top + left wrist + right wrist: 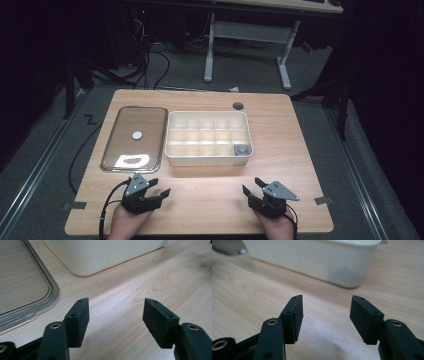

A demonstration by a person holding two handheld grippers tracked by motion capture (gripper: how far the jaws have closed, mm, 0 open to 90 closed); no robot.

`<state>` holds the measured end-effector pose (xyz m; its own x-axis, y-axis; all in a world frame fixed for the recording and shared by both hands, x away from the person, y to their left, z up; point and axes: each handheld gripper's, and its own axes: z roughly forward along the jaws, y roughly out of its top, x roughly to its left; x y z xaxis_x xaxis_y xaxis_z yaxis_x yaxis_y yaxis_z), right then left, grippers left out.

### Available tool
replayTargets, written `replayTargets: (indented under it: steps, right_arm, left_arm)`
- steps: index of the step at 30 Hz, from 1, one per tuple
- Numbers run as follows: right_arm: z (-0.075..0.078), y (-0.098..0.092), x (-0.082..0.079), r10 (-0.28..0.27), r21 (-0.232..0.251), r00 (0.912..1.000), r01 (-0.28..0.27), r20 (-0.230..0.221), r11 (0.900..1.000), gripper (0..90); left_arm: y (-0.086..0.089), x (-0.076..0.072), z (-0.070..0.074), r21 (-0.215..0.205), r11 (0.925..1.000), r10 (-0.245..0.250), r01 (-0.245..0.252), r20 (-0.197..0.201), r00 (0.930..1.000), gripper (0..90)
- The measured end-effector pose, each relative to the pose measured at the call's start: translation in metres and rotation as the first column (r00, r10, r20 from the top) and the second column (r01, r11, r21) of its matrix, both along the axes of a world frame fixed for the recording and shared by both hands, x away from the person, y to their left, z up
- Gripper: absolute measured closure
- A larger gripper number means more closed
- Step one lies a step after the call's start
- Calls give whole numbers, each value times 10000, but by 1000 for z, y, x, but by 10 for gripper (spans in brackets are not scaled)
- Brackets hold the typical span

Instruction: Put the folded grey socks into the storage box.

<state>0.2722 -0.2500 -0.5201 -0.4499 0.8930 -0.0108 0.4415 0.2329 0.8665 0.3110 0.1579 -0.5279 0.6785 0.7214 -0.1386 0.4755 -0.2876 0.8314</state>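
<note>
**Both grippers rest empty in front of the compartment box**

The left gripper (pixel 159 188) and the right gripper (pixel 251 186) sit low over the near edge of the wooden table (pixel 210 200), each with its jaws spread wide and nothing between them. In the left gripper view the pads (pixel 81 315) frame bare wood, with the corner of the box ahead; the right gripper view shows the same kind of gap, aimed at the box's rounded corner.

The white compartment box (pixel 208 158) stands at the middle of the table, well apart from both grippers. Its clear lid (pixel 134 138) lies flat just beside it on the left, with a small round white mark at its centre. A small grey item (pixel 241 149) lies in the near right compartment; what it is cannot be told.

The box looks like thin moulded plastic: probably light, fairly stiff, with smooth walls that could slip between pads. The rim or a dividing wall seems the surest place to grip. The lid is likely light too, somewhat flexible and glossy; lying flat, it would best be taken at its raised edge.

The tabletop is smooth pale wood grain, level and uncluttered. Beyond it the room is dark, with grey carpet, loose black cables and the white legs of another desk (pixel 284 65).
</note>
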Motion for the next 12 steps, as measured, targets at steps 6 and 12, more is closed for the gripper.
replayTargets:
  steps: [6,12]
  right_arm:
    - [-2,5,3,-20,-317,9999,15,-161,9995,438]
    - [-4,6,4,-56,-311,9997,48,-230,9995,440]
  left_arm:
    - [0,0,0,-1,10000,-35,35,30,10000,387]
    - [2,1,0,15,10000,-31,31,2,10000,386]
